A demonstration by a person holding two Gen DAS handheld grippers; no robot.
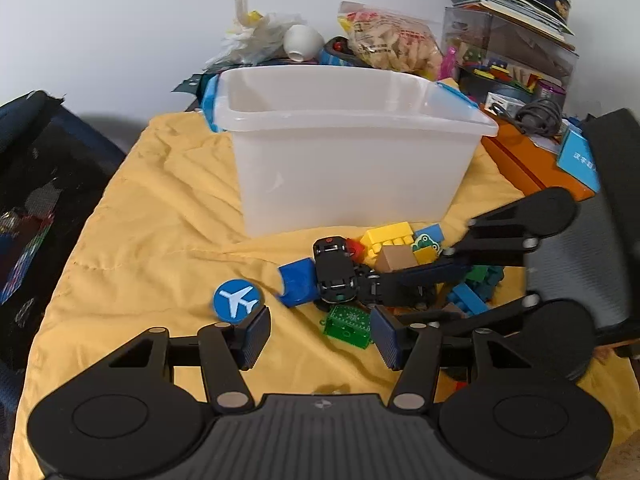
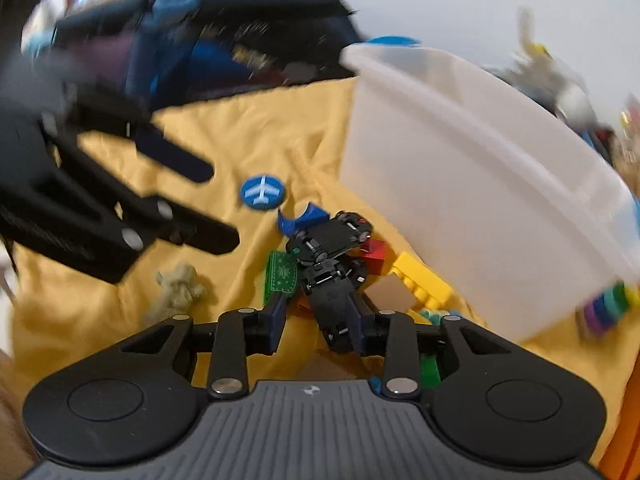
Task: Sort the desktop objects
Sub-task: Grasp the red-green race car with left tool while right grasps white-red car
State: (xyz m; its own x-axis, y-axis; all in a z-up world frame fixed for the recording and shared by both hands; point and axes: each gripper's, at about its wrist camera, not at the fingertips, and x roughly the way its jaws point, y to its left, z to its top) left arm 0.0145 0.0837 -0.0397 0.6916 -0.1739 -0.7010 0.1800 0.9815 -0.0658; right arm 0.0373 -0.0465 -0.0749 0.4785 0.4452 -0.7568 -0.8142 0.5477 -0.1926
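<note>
Several toys lie piled on the yellow cloth (image 1: 152, 208) in front of a clear plastic bin (image 1: 352, 184). My right gripper (image 2: 319, 304) is down in the pile with a black toy car (image 2: 332, 308) between its fingers. The right pad lies against the car and a gap shows beside the left pad. A second black car (image 1: 334, 268) lies upside down just beyond, next to a blue arch block (image 1: 298, 284). My left gripper (image 1: 320, 328) hangs open over bare cloth, with a blue airplane disc (image 1: 237, 300) and a green piece (image 1: 346, 322) just ahead of its fingertips.
Yellow (image 1: 388, 236), red and blue blocks crowd the bin's foot. An orange box (image 1: 528, 160), stacked boxes and a snack bag (image 1: 388, 40) fill the back right. A dark bag (image 1: 40, 160) stands at the left. A crumpled beige lump (image 2: 178, 284) lies on the cloth.
</note>
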